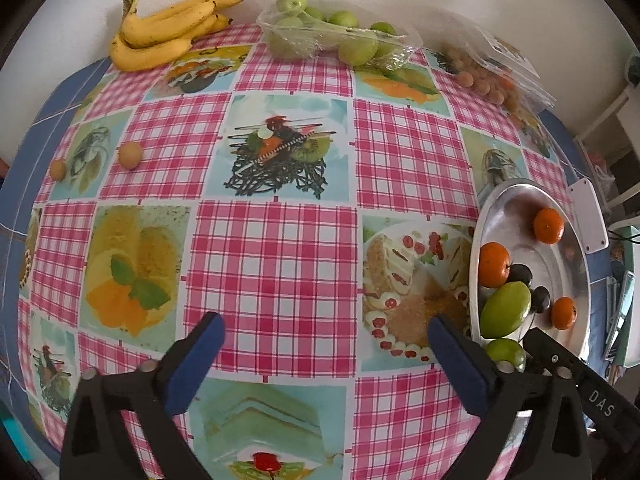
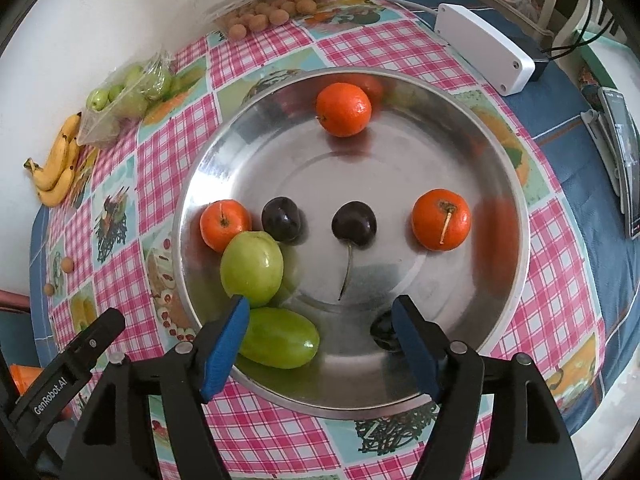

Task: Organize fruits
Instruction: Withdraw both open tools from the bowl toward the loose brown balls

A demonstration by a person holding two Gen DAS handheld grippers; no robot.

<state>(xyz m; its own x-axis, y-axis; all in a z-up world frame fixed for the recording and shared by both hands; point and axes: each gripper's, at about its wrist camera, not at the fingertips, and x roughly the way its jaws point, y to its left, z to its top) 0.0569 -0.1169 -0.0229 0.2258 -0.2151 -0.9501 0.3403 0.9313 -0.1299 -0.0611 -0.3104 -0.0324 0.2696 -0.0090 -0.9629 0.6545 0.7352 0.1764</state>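
A round metal tray (image 2: 400,396) holds three small oranges (image 2: 343,109), two dark cherries (image 2: 354,224) and two green fruits (image 2: 252,267). My right gripper (image 2: 320,336) is open and empty, just above the tray's near rim, its left finger beside the lower green fruit (image 2: 280,338). My left gripper (image 1: 326,350) is open and empty over the checkered tablecloth, left of the tray (image 1: 520,196). At the far edge lie bananas (image 1: 168,32), a plastic pack of green fruits (image 1: 336,36) and a pack of small tan fruits (image 1: 484,76). Two loose tan fruits (image 1: 130,155) lie at far left.
A white box (image 2: 484,46) with a cable sits at the table's far right. A phone (image 2: 624,160) lies at the right edge. A wall runs behind the table. The other gripper's black body (image 1: 592,380) shows beside the tray.
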